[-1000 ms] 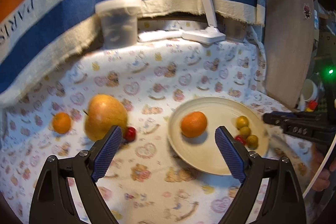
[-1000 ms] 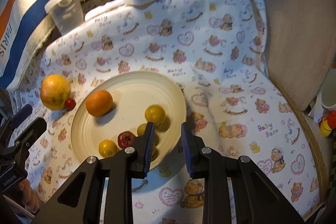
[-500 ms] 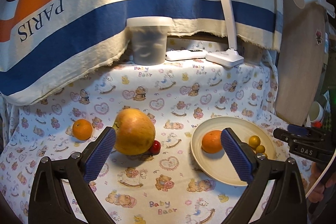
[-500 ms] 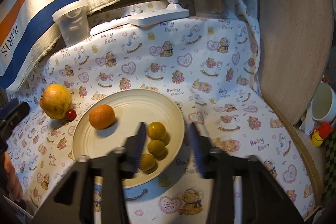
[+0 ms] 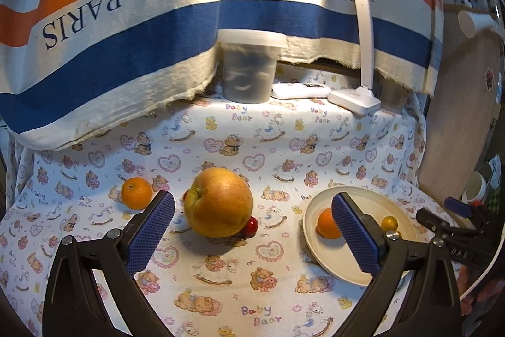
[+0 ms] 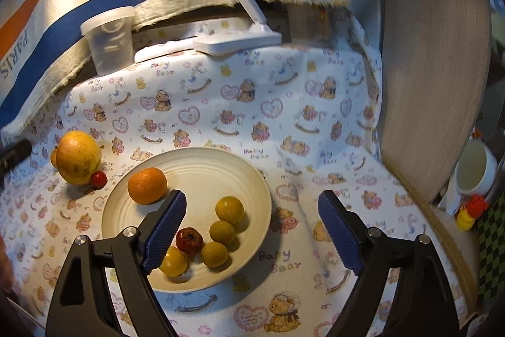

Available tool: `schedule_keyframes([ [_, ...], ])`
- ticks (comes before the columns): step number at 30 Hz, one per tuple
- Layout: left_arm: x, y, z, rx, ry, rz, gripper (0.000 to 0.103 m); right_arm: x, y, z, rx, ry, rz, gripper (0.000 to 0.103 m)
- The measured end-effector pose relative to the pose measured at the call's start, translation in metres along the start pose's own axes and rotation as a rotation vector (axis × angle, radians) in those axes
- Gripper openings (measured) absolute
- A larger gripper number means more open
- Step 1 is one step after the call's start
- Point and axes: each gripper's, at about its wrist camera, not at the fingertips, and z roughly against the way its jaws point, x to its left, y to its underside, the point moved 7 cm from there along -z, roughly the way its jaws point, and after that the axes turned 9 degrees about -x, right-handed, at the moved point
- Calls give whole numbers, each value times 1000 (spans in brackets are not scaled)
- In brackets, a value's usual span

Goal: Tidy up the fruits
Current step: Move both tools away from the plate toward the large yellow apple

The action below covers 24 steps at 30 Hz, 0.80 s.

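Note:
A large yellow-orange fruit (image 5: 217, 202) lies on the bear-print cloth, with a small red fruit (image 5: 251, 225) against it and a small orange (image 5: 136, 192) to its left. My left gripper (image 5: 252, 202) is open, held back from the large fruit and empty. To the right, a cream plate (image 6: 205, 160) holds an orange (image 6: 147, 185), several small yellow fruits (image 6: 229, 209) and a red fruit (image 6: 188, 240). My right gripper (image 6: 252, 200) hovers over the plate's near right edge with its jaws opening and nothing gripped. The large fruit (image 6: 79, 157) lies left of the plate.
A lidded plastic tub (image 5: 249, 65), a white remote (image 5: 300, 89) and a desk lamp base (image 5: 353, 98) stand at the back under a striped towel (image 5: 126, 30). A wooden board (image 6: 432, 68) walls the right side, with a white cup (image 6: 473, 169) beyond it.
The right gripper's jaws went from shut to wide apart over the plate. The left gripper drew back and rose, so the large fruit now sits between its fingers in view.

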Motion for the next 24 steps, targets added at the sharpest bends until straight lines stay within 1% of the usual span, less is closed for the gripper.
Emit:
schedule_keyframes([
  [6, 15, -6, 0, -14, -48, -22, 99, 9, -2, 2, -31, -20, 21, 88],
  [10, 30, -5, -4, -12, -83, -12, 99, 4, -7, 5, -76, 30, 6, 88],
  [13, 44, -2, -9, 5, -102, 30, 99, 7, -13, 6, -66, 53, 16, 89],
  [16, 53, 2, -13, 26, -99, 74, 99, 18, -25, 14, -75, 28, 14, 89],
  [19, 59, -1, -10, 4, -131, 63, 99, 34, -42, 23, -83, 4, 17, 91],
  [20, 60, -2, -9, -5, -141, 56, 99, 40, -48, 25, -81, -8, 12, 95],
  [21, 62, -3, -9, -9, -146, 55, 99, 46, -55, 27, -82, -23, 1, 102],
  [24, 67, -4, -9, -8, -145, 76, 99, 63, -77, 38, -107, -57, -36, 103],
])
